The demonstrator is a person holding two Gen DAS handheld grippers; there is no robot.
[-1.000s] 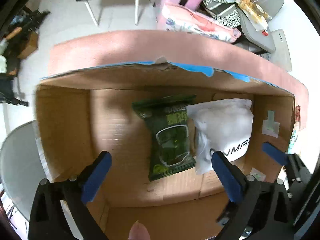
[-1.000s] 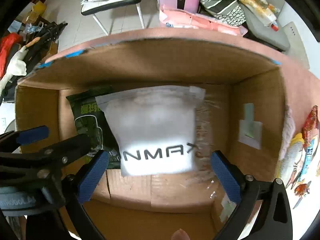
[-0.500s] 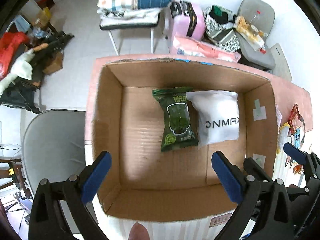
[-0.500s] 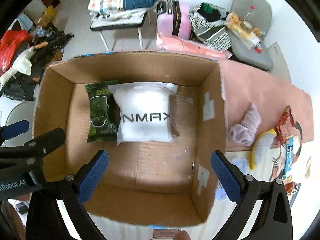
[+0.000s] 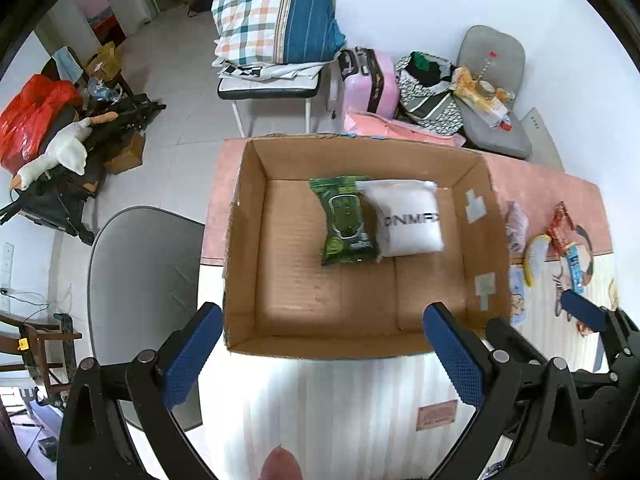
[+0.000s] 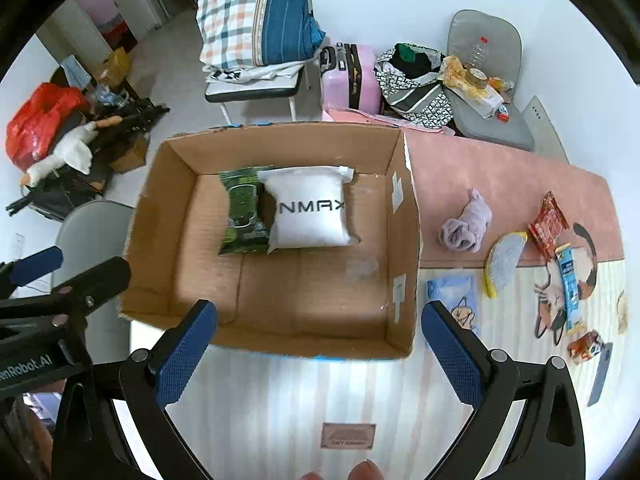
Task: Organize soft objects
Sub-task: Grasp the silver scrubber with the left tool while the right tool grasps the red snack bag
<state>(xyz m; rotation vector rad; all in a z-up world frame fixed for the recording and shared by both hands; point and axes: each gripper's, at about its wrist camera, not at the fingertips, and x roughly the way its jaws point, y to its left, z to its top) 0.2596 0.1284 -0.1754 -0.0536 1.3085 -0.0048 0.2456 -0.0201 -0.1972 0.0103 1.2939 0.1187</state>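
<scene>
Both claws, left claw (image 5: 322, 354) and right claw (image 6: 318, 350), are spread wide and hold nothing, low in frame. The green wipes pack (image 5: 346, 220) and white pouch (image 5: 408, 218) lie touching inside the cardboard box (image 5: 480, 216), mid-frame on the tabletop (image 6: 500, 168).

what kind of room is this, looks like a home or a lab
Most likely a lived-in home room, used for storage. A folded plaid quilt sits on a chair, a pink suitcase stands by the wall, and a plush goose lies among clutter. The cardboard box rests on a table with a pink cloth.
</scene>
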